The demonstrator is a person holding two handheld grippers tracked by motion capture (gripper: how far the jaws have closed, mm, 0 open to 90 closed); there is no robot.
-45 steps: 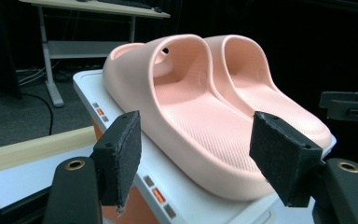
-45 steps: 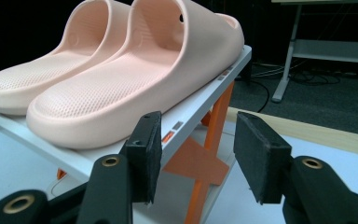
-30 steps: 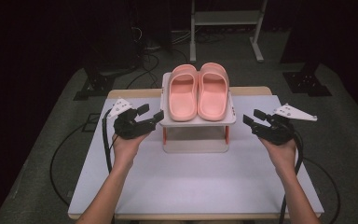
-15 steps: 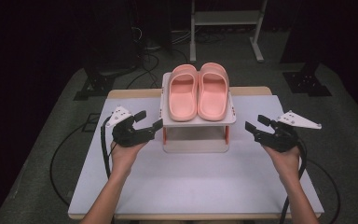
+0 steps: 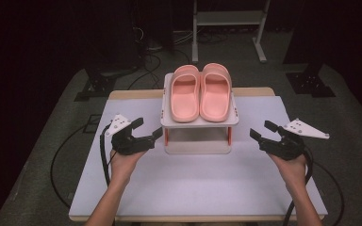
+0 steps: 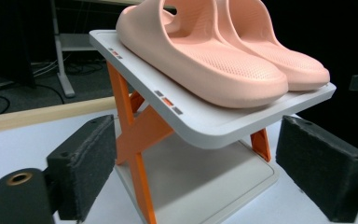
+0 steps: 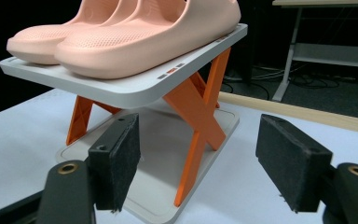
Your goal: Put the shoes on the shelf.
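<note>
I see a pair of pink slippers (image 5: 200, 92) lying side by side on the top shelf of a small white rack (image 5: 169, 117) with orange legs, which stands at the far middle of the table (image 5: 193, 188), its lower shelf bare. My left tool (image 5: 143, 134) sits just left of the rack and my right tool (image 5: 261, 133) just right of it, each with jaws apart and nothing between them. Against the earlier frame, both tools have come nearer to me and lower, and their jaws have just been opening wider.
</note>
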